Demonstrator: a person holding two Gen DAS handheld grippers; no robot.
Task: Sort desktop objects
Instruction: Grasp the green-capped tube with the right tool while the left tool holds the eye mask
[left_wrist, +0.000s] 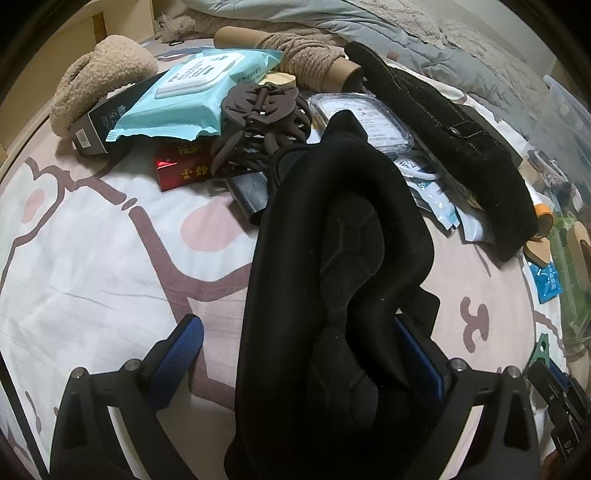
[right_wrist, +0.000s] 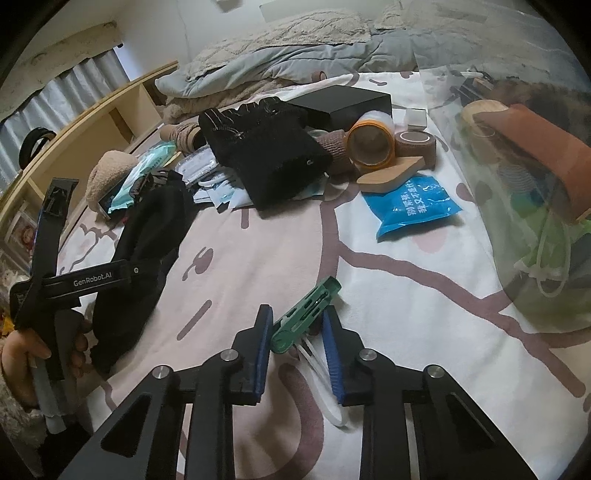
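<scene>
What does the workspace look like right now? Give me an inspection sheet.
Surface: patterned bedsheet, partly bare.
Job's things: black pad in left gripper; green clip between right gripper's fingers.
Clutter: black glove, blue pouch, wipes pack, brown claw clip, red box, twine spool.
Grippers: left shut on pad; right shut on clip.
Cables: white cord under right gripper.
Surroundings: blanket, shelf, clear bin.
</scene>
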